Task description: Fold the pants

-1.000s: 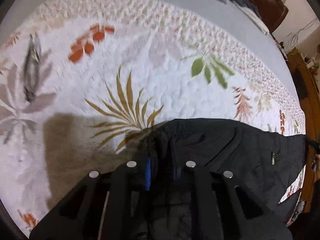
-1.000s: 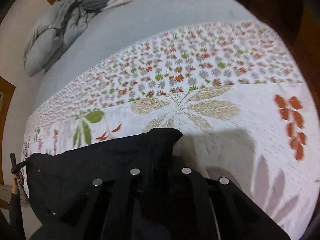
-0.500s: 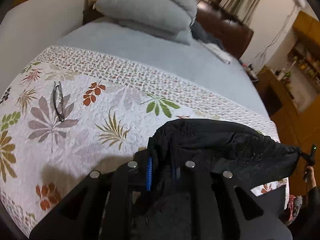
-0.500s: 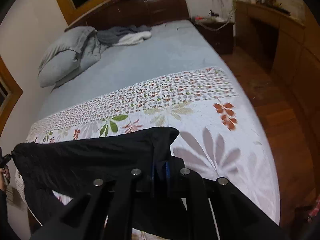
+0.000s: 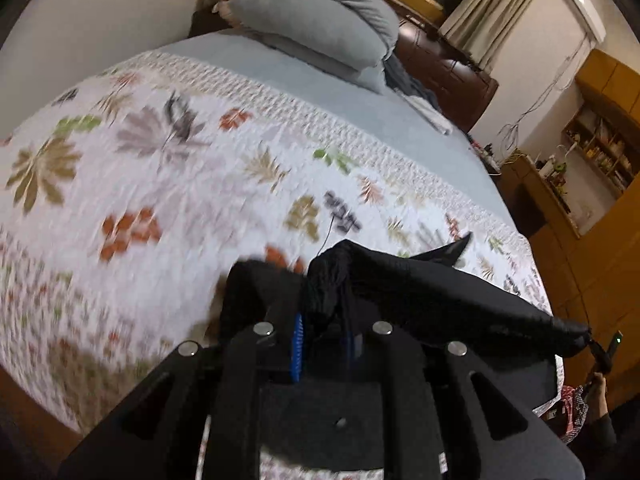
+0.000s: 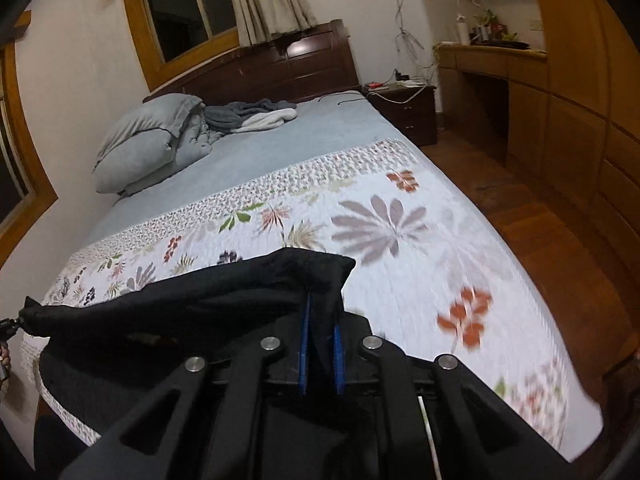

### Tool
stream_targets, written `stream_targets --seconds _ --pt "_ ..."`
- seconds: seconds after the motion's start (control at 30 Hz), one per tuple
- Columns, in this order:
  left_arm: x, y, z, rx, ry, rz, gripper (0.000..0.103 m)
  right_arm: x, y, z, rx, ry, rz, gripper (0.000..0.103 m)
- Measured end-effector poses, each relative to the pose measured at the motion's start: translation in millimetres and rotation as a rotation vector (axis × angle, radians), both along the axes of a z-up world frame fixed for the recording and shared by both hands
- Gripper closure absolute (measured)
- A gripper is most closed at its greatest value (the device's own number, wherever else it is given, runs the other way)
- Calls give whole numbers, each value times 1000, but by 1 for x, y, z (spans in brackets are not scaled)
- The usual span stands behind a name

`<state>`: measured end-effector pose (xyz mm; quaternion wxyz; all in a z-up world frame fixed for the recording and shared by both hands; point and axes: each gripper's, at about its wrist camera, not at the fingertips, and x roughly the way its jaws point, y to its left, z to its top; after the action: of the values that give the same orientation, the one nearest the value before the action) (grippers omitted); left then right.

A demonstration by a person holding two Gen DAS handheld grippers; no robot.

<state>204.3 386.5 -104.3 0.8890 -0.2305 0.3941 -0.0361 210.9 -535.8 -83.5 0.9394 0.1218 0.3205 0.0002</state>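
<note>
The black pants (image 5: 440, 296) hang stretched in the air between my two grippers, above the floral quilt (image 5: 168, 184) on the bed. My left gripper (image 5: 322, 320) is shut on one bunched corner of the pants. My right gripper (image 6: 320, 320) is shut on the other corner of the pants (image 6: 224, 296), with cloth pinched between its blue pads (image 6: 303, 344). In the left wrist view the right gripper (image 5: 600, 354) shows at the far end of the cloth. In the right wrist view the left gripper (image 6: 6, 326) shows at the left edge.
A grey pillow (image 6: 144, 144) and crumpled grey and white clothes (image 6: 256, 114) lie on the blue sheet (image 6: 304, 140) near the dark headboard (image 6: 288, 68). A nightstand (image 6: 408, 110), wooden cabinets (image 6: 580, 120) and wooden floor (image 6: 540, 232) are to the right of the bed.
Both grippers have lifted the pants off the quilt and risen well above the bed. The cameras now look across the room; the cloth is pulled taut between them.
</note>
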Motion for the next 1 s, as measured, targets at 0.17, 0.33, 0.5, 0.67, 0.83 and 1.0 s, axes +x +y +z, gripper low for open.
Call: stream_targets --seconds 0.17,0.33,0.5,0.67,0.83,1.0 --pt "-29 1 -37 24 51 11 82 -53 16 -29 -35 13 -40 70" --pt "-55 -7 -67 128 137 17 74 -91 23 -59 -48 92 -80 42" --pt "-80 -2 -71 201 166 107 52 -130 9 -77 177 94 -168 30" --pt "-108 -22 -42 262 83 160 28 -142 5 -108 572 84 -162 29" --pt "-120 -64 -21 77 -46 108 7 -128 10 -128 790 41 -163 29" --pt "-103 -77 -56 -210 27 92 7 -110 10 -148 863 73 -207 29"
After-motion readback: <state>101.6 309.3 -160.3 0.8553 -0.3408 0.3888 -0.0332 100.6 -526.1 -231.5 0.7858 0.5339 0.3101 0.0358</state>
